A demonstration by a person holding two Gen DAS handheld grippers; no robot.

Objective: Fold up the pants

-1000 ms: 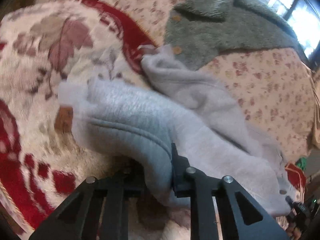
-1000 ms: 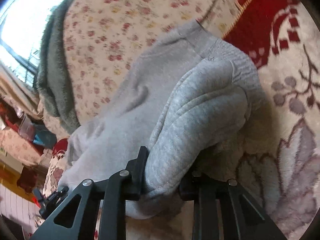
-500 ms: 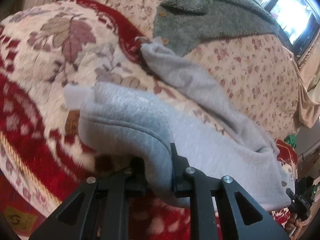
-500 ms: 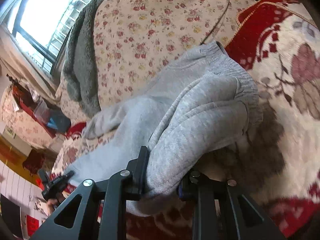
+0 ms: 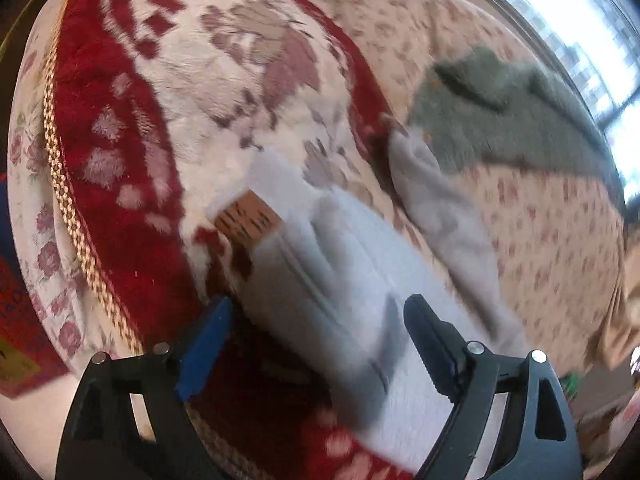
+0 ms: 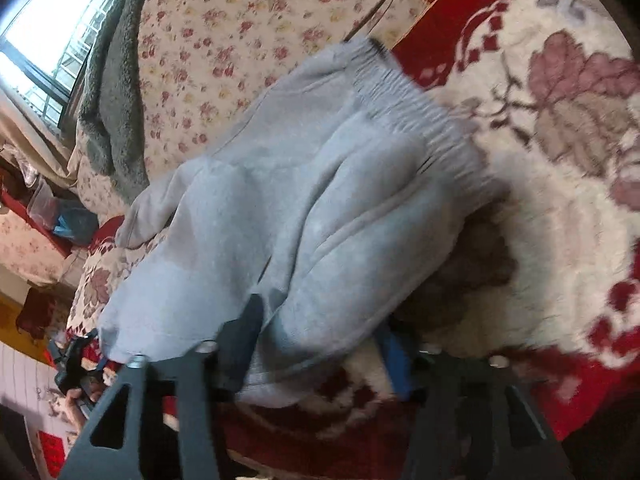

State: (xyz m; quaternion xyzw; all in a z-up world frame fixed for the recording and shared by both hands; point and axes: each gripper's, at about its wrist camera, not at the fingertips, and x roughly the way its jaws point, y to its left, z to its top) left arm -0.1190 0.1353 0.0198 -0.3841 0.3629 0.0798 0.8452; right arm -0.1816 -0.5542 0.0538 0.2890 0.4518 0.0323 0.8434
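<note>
Since half a second ago, both sets of jaws have been opened and the cloth once pinched in them has been let down onto the bed. Largest in view is the red-and-cream plush blanket with leaf pattern (image 5: pixel 168 92), spread over a floral cotton bedsheet (image 6: pixel 224 40); a grey-green fleece jacket (image 5: pixel 520 120) is seen at 2 o'clock in the left view, touching the far leg end.

The light grey fleece pants (image 6: pixel 312 200) are laid on the blanket, doubled along their length. In the right view the ribbed waistband (image 6: pixel 424 120) is found at 1 o'clock, and the legs are run off toward 8 o'clock, so the long axis is set across the two grippers. A brown cardboard tag (image 5: pixel 248 220) is seen at the cloth's edge at 10 o'clock in the left view.

The left gripper (image 5: pixel 316 340) is held wide open, with nothing gripped; cloth lies between and just ahead of its jaws. The right gripper (image 6: pixel 320 344) is likewise parted, the folded edge resting loosely between the jaws, unclamped as far as can be judged.

A crosswise fold is judged to be next. The waistband is nearer the right gripper, the leg ends nearer the left, so one end is likely to be carried toward the other along that axis.
</note>
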